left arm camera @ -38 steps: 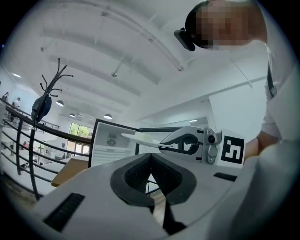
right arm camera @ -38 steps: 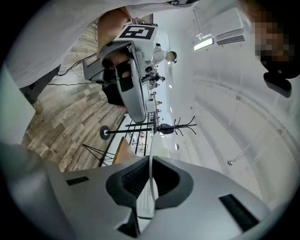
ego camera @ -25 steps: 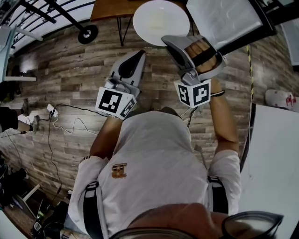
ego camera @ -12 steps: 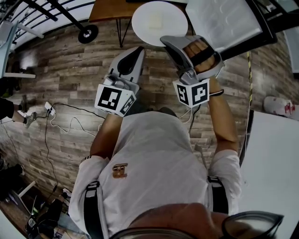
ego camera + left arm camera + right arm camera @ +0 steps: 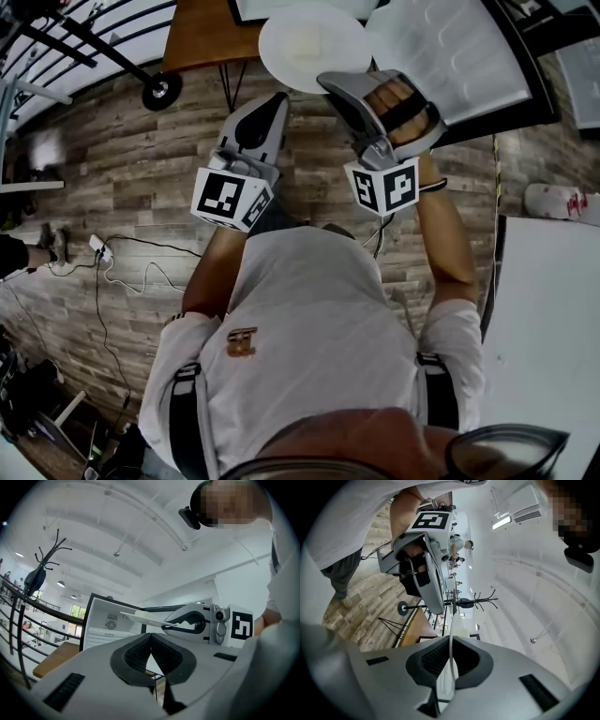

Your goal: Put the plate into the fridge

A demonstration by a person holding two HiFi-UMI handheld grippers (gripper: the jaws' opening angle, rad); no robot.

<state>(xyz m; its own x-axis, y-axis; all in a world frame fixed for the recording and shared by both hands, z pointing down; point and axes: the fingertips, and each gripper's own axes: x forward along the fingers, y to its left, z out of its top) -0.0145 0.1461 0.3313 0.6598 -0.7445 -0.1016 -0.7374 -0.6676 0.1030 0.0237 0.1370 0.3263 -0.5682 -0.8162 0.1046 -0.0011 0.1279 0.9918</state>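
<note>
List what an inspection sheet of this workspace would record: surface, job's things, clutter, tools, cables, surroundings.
Surface: wood-plank floor; wooden table ahead.
Job's things: white plate, held level by its rim; fridge, open.
Clutter: pale item on the floor, right.
Tools: right tool shut on the plate; left tool shut, empty.
Cables: cable and plug loose on the floor, left.
Surroundings: coat stand, railing.
</note>
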